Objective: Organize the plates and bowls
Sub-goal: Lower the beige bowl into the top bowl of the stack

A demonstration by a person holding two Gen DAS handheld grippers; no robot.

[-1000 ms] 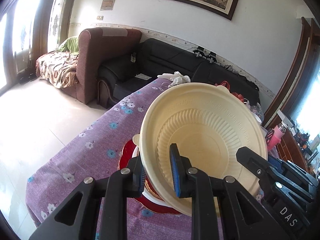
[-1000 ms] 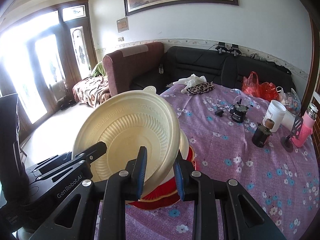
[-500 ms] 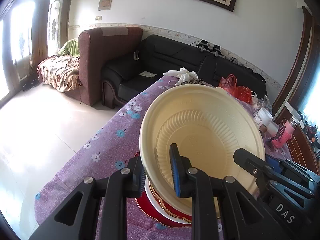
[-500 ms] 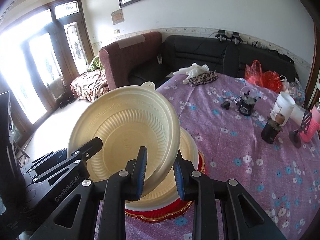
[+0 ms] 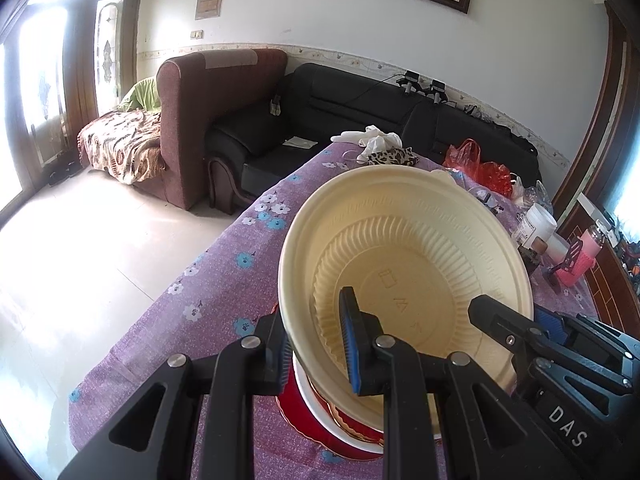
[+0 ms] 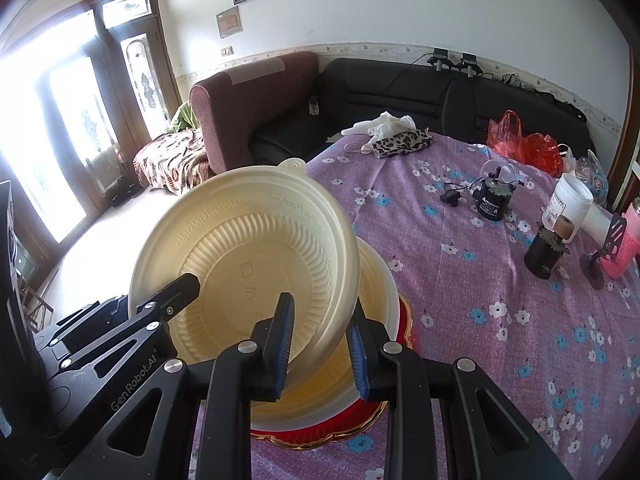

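Two hand-held grippers grip one cream bowl (image 6: 248, 264) by opposite rims. The left hand-held gripper (image 5: 316, 344) has its blue-padded fingers closed on the near-left rim, one pad inside the wall and one outside. The right hand-held gripper (image 6: 320, 344) likewise clamps the rim on its side, one finger inside and one outside.

The bowl is thin, cream-coloured and round, with a ribbed inner wall, a flat base bearing embossed marks, raised lettering round the rim band and a small tab (image 6: 294, 165) on the far edge. It is empty and tilted, held just above a second cream bowl (image 6: 372, 280), also empty. That bowl sits in a stack: a white dish (image 5: 320, 412) beneath it, and a red plate (image 6: 340, 428) with a scalloped gold edge at the bottom.

The stack rests on the worktop (image 6: 460, 300), covered with a purple cloth printed with blue and white flowers. Farther right stand a dark jar (image 6: 544, 252), a white tub (image 6: 568, 204), a pink bottle (image 6: 628, 244) and a small black motor (image 6: 494, 200). At the far edge lie a leopard-print pouch (image 6: 402, 142), white gloves (image 6: 384, 124) and a red plastic bag (image 6: 524, 144). Beyond are a black sofa (image 6: 400, 84) and a maroon armchair (image 6: 248, 100).
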